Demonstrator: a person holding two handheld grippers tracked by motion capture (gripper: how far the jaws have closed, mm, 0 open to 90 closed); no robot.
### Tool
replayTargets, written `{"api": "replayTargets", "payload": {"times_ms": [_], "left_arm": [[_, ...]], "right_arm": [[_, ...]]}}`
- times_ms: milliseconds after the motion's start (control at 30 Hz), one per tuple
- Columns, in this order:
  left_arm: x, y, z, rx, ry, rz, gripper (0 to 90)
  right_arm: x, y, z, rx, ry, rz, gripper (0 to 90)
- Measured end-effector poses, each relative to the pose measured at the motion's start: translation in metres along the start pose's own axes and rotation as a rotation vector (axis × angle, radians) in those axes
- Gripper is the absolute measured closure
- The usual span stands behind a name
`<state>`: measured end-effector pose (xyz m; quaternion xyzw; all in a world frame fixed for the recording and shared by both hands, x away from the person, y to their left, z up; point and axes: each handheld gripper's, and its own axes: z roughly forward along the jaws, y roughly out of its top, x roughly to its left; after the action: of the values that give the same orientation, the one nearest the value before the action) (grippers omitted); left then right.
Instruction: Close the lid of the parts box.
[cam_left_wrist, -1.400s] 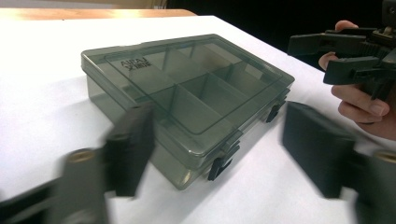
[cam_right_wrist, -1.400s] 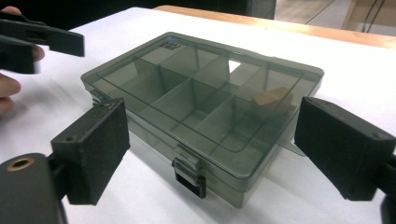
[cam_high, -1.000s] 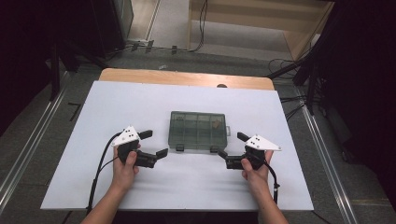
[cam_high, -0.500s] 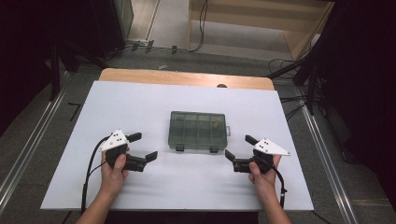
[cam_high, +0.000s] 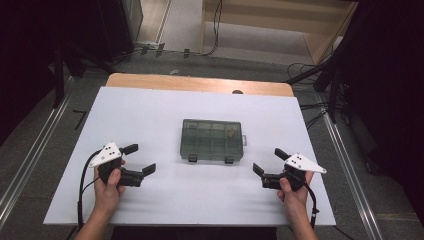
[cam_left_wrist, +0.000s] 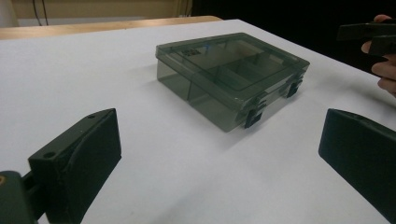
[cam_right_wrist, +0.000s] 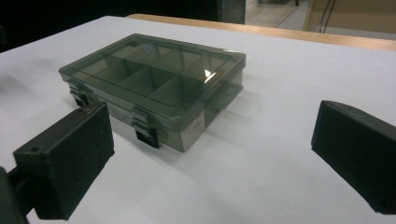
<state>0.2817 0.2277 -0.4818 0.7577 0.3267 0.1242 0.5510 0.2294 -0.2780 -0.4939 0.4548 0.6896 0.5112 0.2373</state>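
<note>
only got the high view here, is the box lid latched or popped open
Observer: Lid is down flat on the box; both dark latches on its front edge look folded shut in the right gripper view.
Operator: anything inside it
Observer: Through the clear lid the left gripper view shows dividers; the near compartments look empty.
Operator: claws touching it
Observer: No. The left claw and right claw both stand open, with bare white table between them and the box.
</note>
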Motion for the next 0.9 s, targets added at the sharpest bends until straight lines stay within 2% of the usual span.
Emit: {"api": "replayTargets", "payload": {"times_ms": [333,900], "left_arm": [[0.010,-0.010,-0.029,-0.009,0.036,-0.011,0.0],[0.037,-0.024,-0.077,-0.032,0.105,-0.021,0.0]], "right_arm": [[-0.015,-0.005,-0.018,-0.003,-0.053,0.004,0.0],[-0.044,-0.016,-0.035,-0.002,-0.100,0.036,0.0]]}}
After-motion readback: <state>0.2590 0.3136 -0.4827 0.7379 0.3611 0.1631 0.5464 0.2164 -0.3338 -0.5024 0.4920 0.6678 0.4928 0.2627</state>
